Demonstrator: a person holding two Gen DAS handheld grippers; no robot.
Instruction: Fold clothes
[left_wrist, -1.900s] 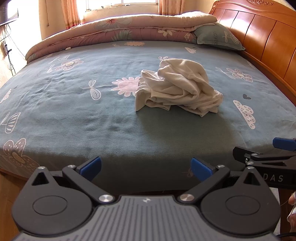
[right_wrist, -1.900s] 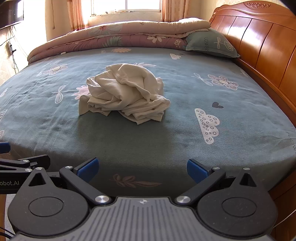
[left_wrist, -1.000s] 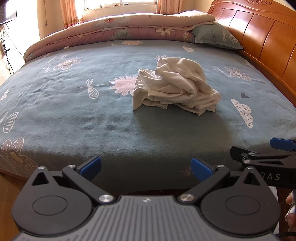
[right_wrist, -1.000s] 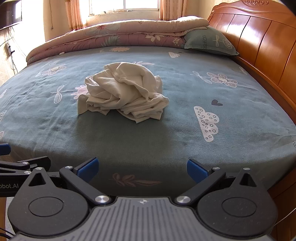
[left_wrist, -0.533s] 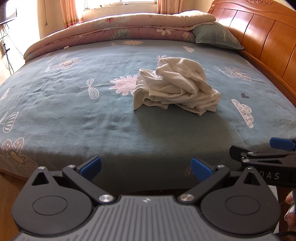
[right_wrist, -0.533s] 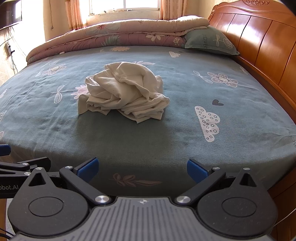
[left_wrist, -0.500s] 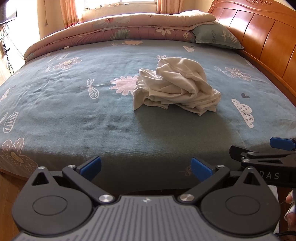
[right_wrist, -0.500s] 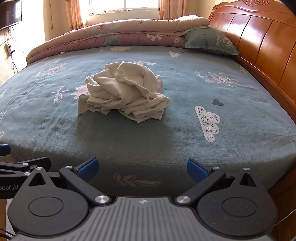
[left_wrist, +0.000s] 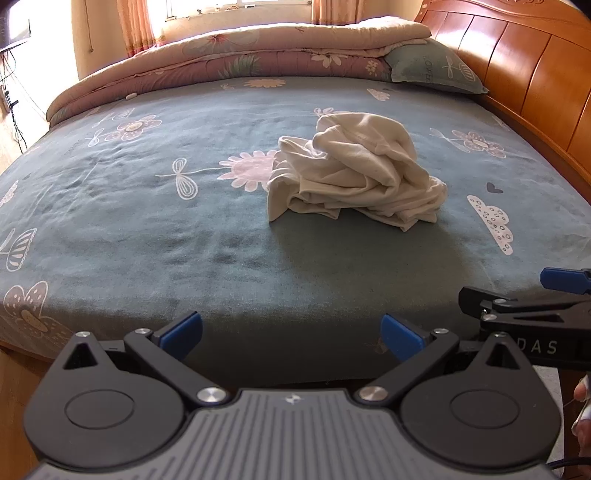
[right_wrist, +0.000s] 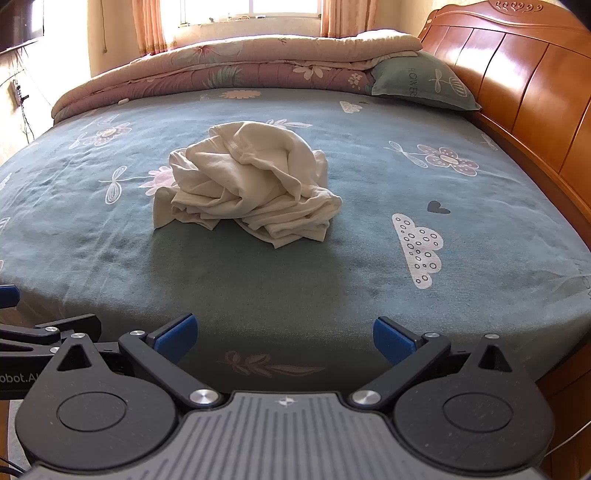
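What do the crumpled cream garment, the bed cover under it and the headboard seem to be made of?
Cream garment: thin, soft woven or knit fabric, probably cotton; matte, with many fine limp creases.
Bed cover: short-pile, plush-looking textile, blue-grey with printed flowers; it shows brushed light and dark patches.
Headboard: wood, or wood veneer, orange-brown with a glossy varnish; window light reflects off its panels.

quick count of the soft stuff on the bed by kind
garment, cream, crumpled: 1
quilt, folded at the far edge: 1
pillow, teal: 1
total: 3
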